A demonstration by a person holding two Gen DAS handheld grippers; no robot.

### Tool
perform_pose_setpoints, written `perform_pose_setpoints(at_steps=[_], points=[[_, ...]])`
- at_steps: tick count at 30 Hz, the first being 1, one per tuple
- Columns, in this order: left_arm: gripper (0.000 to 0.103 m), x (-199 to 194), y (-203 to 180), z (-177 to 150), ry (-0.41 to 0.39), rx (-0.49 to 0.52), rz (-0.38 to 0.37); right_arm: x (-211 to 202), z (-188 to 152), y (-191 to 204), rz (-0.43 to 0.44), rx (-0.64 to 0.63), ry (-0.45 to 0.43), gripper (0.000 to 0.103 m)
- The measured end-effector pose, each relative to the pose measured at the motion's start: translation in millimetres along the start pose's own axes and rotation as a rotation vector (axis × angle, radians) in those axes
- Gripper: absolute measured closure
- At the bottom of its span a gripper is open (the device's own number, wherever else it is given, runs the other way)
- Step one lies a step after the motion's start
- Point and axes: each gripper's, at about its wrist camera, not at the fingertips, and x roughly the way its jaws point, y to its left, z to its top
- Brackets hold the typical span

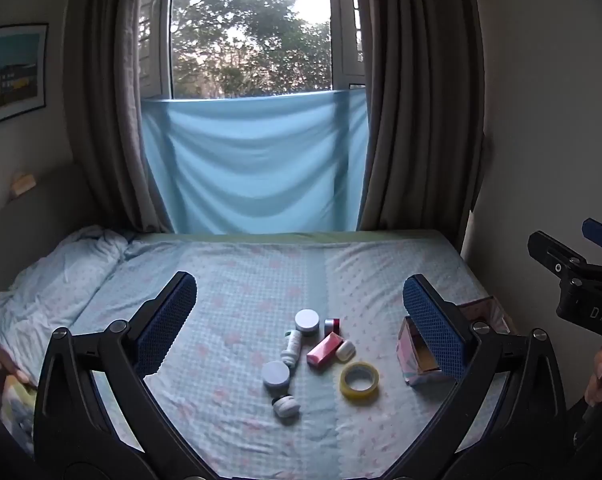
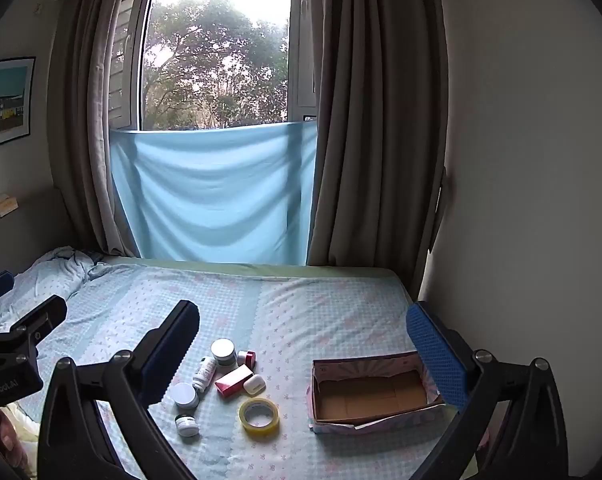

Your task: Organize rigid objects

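Where the pale blue checked bedsheet (image 2: 301,312) lies flat, small rigid objects clustered mid-bed: two round white-lidded jars (image 2: 223,351) (image 2: 185,395), white pill bottle lying on its side (image 2: 205,373), pink-red rectangular carton (image 2: 233,385), small red-and-white cylinder (image 2: 247,357), small white oval case (image 2: 254,384), small white tub with dark band (image 2: 187,425), all close together or touching. Yellow roll of clear tape (image 2: 259,416) lying flat just beside cluster, nearest the box. Open cardboard box with pink patterned outside (image 2: 371,394) to the right, apart from cluster, nothing visible inside. Left gripper (image 1: 301,322) hovering above bed, jaws wide apart, nothing between, cluster framed below. Right gripper (image 2: 303,350) likewise spread wide, holding nothing, hovering with box under its right finger. Beyond: rumpled bedding at left, light blue cloth (image 2: 217,192) hung across window bottom, brown curtains (image 2: 373,120) either side, trees outside, framed picture (image 1: 11,74) on left wall.
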Motion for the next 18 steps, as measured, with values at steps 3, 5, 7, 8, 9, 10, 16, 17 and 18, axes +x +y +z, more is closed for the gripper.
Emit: perform_pose_setpoints(at_steps=[3, 5, 7, 8, 9, 10, 16, 17, 18], points=[[0.001, 0.8, 0.0, -0.9, -0.002, 0.000, 0.005, -0.1, 0.9, -2.2, 0.006, 0.000, -0.004, 0.000], [0.000, 0.5, -0.4, -0.4, -0.004, 0.003, 0.011, -0.2, 0.6, -2.9, 0.007, -0.002, -0.009, 0.000], [0.001, 0.3, -1.1, 0.1, -0.006, 0.008, 0.014, -0.3, -0.3, -3.6, 0.008, -0.002, -0.011, 0.000], [0.001, 0.6, -1.7, -0.1, -0.005, 0.010, 0.014, -0.7, -0.2, -3.0, 0.008, -0.002, -0.011, 0.000], [0.001, 2.0, -3.1, -0.9, -0.004, 0.012, 0.016, 0.3, -0.5, -2.9, 0.009, -0.003, -0.011, 0.000], [0.001, 1.5, -2.0, -1.1, -0.004, 0.011, 0.014, 0.6, -0.5, -2.9, 0.009, -0.003, -0.009, 0.000], [0.001, 4.6, -2.5, -1.8, -0.006, 0.011, 0.018, 1.5, -1.0, -3.0, 0.009, -0.002, -0.009, 0.000], [0.001, 4.4, -2.5, -2.9, -0.006, 0.012, 0.019, 1.4, -0.6, -3.1, 0.009, -0.002, -0.009, 0.000], [0.001, 4.5, -2.7, -3.3, -0.006, 0.014, 0.022, 1.6, -0.6, -2.9, 0.009, -0.003, -0.009, 0.000]])
